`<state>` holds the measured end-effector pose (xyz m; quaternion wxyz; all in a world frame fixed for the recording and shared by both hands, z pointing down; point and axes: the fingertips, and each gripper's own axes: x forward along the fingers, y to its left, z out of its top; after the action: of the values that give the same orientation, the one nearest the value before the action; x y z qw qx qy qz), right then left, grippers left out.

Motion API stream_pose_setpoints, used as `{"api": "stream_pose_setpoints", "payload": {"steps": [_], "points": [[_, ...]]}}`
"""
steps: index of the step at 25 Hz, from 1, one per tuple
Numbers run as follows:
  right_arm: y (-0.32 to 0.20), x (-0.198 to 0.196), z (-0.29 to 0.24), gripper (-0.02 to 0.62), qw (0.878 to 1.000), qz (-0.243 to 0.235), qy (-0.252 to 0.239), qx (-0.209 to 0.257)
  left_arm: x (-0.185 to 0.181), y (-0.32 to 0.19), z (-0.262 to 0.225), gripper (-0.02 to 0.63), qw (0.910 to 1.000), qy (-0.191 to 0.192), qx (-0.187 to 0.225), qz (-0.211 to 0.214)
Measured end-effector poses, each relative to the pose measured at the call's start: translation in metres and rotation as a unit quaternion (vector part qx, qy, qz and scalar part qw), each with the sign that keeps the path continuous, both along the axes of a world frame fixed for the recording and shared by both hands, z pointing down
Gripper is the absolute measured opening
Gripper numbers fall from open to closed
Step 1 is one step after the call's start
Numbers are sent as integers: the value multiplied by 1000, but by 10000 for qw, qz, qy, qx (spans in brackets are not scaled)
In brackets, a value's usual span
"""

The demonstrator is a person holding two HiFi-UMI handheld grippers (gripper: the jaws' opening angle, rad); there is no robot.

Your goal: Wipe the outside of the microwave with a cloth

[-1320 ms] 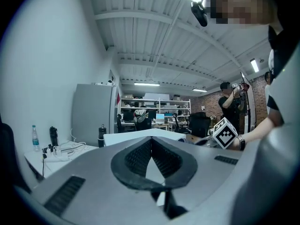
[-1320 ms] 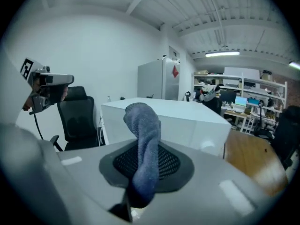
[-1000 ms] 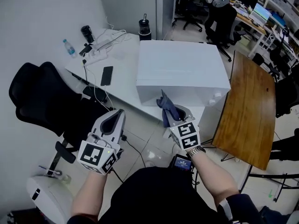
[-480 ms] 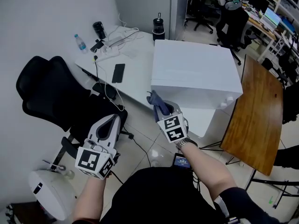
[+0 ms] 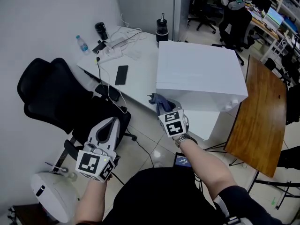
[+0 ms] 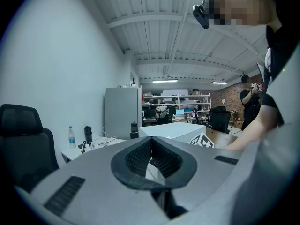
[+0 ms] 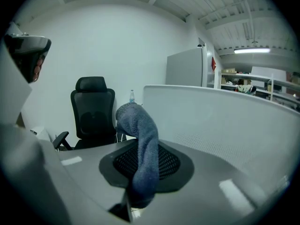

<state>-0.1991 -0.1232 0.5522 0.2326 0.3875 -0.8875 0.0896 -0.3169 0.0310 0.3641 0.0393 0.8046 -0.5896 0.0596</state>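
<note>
Right gripper view alone: cloth (image 7: 137, 123) between right gripper's (image 7: 146, 163) fingers (image 7: 172, 165)

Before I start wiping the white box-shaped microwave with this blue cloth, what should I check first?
1. Is the blue cloth clamped in the right gripper: ok.
2. Is the cloth touching the white microwave: cannot tell; it sits by the near left corner.
3. Is the left gripper shut, empty and away from the microwave: ok.
4. Is the black phone on the white desk apart from the microwave's left side: ok.
</note>
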Motion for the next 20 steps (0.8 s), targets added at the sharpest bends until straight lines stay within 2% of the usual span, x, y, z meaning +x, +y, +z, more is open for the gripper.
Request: {"api": "stream_pose_setpoints", "payload": {"steps": [8,20], "points": [[-7,21,3,66,9992,363,20,-153,6,-12,4,5,9998,83,-4,167],[-13,73,-1,66,9969,746,185,-161,30,-23,8,5,9989,197,-36,434]]}}
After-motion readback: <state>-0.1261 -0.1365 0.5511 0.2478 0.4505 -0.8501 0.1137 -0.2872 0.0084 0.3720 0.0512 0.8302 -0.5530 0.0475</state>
